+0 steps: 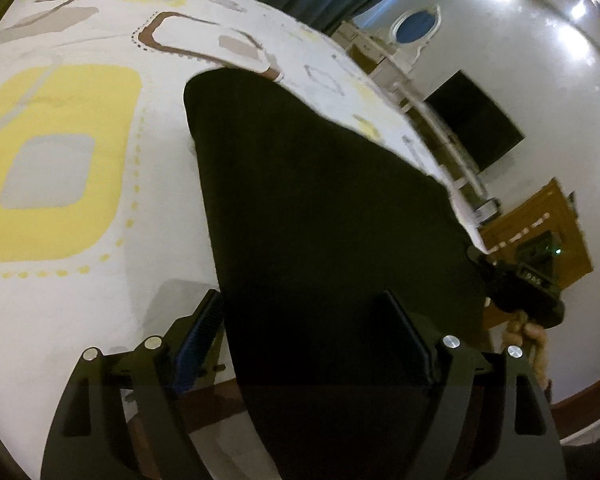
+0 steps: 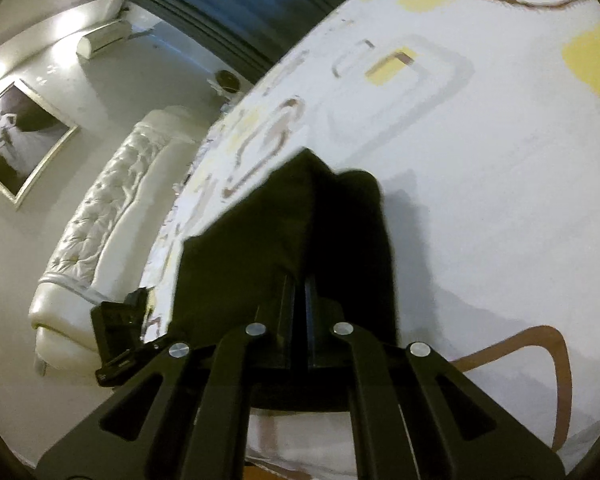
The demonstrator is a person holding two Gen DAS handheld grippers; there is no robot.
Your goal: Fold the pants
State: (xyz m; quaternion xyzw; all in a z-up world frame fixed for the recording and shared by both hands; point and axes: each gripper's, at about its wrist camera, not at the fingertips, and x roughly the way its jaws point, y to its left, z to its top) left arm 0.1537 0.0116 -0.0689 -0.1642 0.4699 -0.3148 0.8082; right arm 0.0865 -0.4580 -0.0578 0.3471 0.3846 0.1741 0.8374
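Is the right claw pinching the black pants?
Touching. In the right wrist view the right claw is shut tight, and the black pants bunch up right from between its fingers.

White bedsheet w/ yellow and brown shapes (image 1: 100, 300) fills left of frame. Black flat TV screen (image 1: 476, 120) on wall, upper right. White tufted headboard (image 2: 112, 200) and framed b/w picture (image 2: 16, 136), left side.

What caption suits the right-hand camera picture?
Right gripper shut on dark pants over a patterned bedsheet.
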